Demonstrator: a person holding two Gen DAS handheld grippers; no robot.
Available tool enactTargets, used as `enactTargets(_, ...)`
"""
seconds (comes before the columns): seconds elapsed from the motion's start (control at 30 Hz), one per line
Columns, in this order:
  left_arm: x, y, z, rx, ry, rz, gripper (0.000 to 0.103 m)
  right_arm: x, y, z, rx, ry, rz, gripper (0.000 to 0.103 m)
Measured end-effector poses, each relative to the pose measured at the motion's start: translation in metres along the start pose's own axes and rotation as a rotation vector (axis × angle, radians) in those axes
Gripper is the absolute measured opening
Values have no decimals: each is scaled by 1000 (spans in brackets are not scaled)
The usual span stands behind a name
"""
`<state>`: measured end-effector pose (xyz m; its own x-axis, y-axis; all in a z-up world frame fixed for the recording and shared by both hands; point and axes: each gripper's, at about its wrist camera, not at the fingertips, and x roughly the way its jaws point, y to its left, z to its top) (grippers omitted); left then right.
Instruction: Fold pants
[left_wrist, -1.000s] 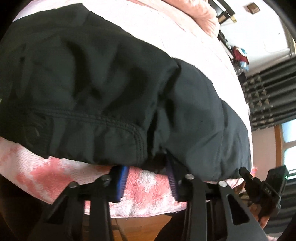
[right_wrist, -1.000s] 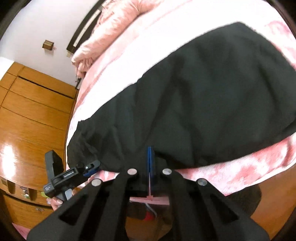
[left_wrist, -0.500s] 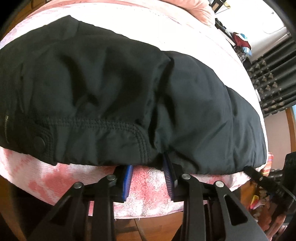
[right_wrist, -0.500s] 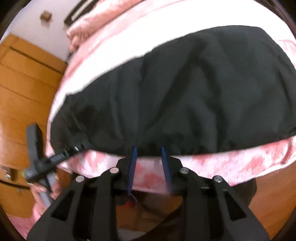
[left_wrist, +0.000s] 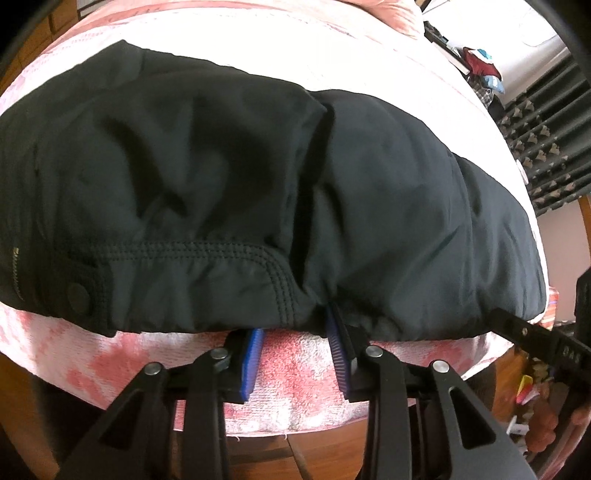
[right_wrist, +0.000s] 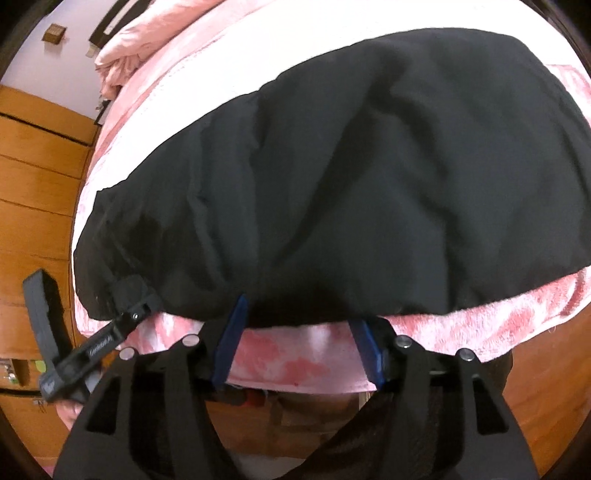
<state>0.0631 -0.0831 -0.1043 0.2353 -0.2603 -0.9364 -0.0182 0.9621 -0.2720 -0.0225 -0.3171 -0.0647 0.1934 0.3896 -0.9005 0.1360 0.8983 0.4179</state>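
Note:
Black pants (left_wrist: 229, 192) lie folded lengthwise along the near edge of a pink bed; the waistband with a snap button and zipper shows at the left of the left wrist view. My left gripper (left_wrist: 295, 332) stands open just below the pants' near hem, its blue pads empty. In the right wrist view the same black pants (right_wrist: 362, 177) spread across the bed. My right gripper (right_wrist: 299, 321) is open wide at their near edge, nothing held. The left gripper (right_wrist: 122, 325) shows at the pants' left corner there.
The bed carries a pink-and-white fleece blanket (left_wrist: 295, 376) and a rumpled pink duvet (right_wrist: 129, 55) at the far end. Wooden wardrobe doors (right_wrist: 33, 192) stand left of the bed. Dark curtains (left_wrist: 546, 122) and clutter are at the right. Wood floor lies below.
Both grippers have let go of the pants' near edge: the right went from shut to wide open, the left opened and drew back slightly. The pants now rest flat on the bed.

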Motion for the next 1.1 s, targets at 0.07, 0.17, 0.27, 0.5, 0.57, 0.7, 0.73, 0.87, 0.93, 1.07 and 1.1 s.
enactTargets(0.07,1,-4,1,10,3,9,35,1,-2,1,10,1,-22,41)
enactTargets(0.17,3,-6,1,12,3,12,35,-2,-7,0,20,1,-4,20)
enactTargets(0.27,4,-7,2,8,6,13,35,-11,-9,-2,3,-10,23,8)
enactTargets(0.5,7,-1,4,13,15,-8,37,1,1,-1,-42,23,-65,14)
enactTargets(0.57,5,3,4,16,21,-14,37,-3,5,-3,-65,24,-85,22)
enactTargets(0.7,-2,12,2,10,31,-32,40,-6,15,-13,-100,63,-81,30)
enactTargets(0.73,-5,15,1,8,33,-31,41,-5,22,-18,-115,79,-75,30)
enactTargets(0.87,-13,33,-4,-11,38,-34,42,-2,47,-23,-181,95,-28,30)
enactTargets(0.93,-19,52,-6,-49,25,-4,42,3,62,-20,-217,90,-17,30)
enactTargets(1.07,-23,92,-9,-149,34,-30,36,16,83,-15,-237,94,23,30)
enactTargets(1.1,-24,98,-11,-169,40,-44,29,20,88,-12,-238,95,37,30)
